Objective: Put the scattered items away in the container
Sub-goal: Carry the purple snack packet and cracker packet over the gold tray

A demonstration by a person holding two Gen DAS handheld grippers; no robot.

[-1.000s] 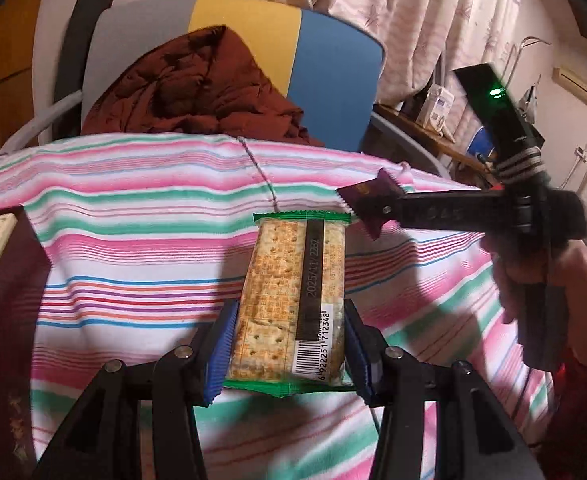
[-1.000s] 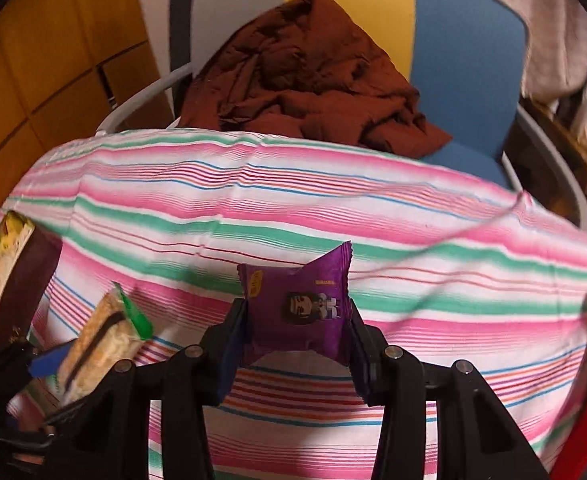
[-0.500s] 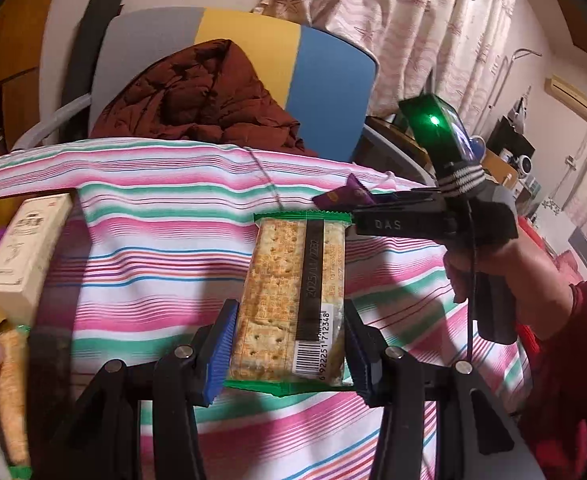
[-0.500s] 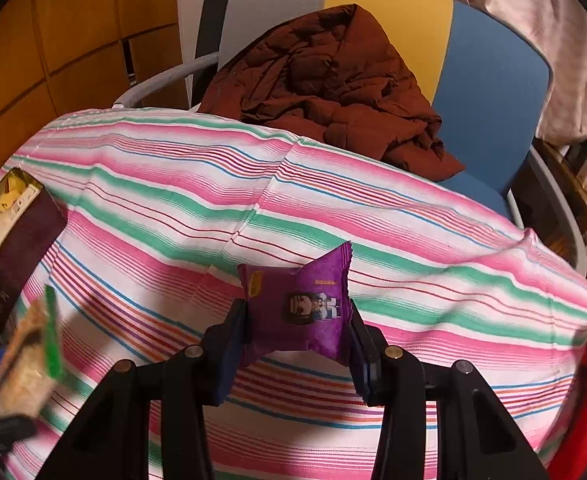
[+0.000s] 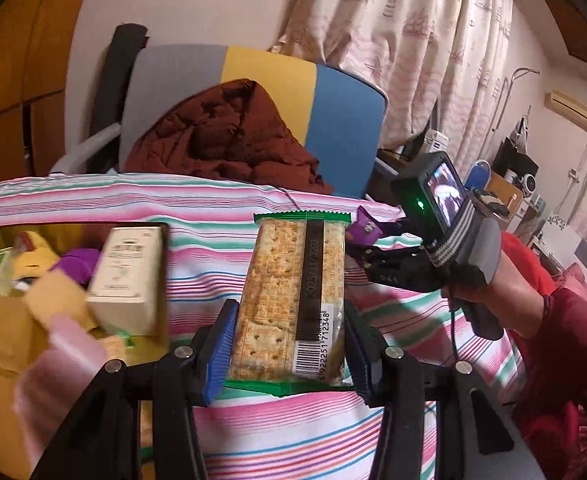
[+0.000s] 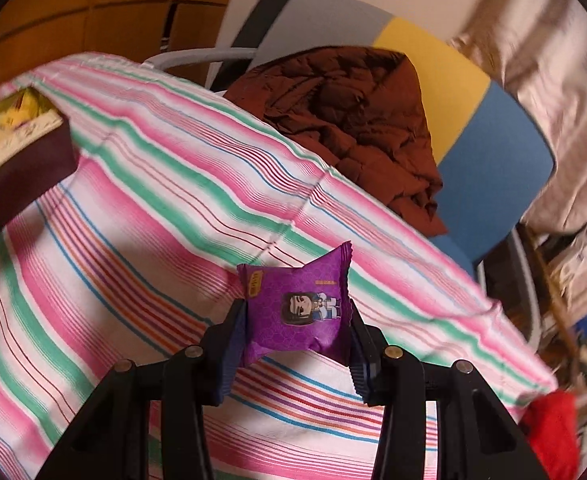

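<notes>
Blue-padded left gripper clamps a clear-wrapped cracker pack just right of the dark container; the right gripper pinches a crinkly purple packet over striped cloth.

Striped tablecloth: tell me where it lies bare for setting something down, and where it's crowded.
Bare: the wide striped tablecloth between the dark box and the chair. Crowded: the box is full, with a cream carton and packets; the right gripper hovers beside the cracker pack.
</notes>
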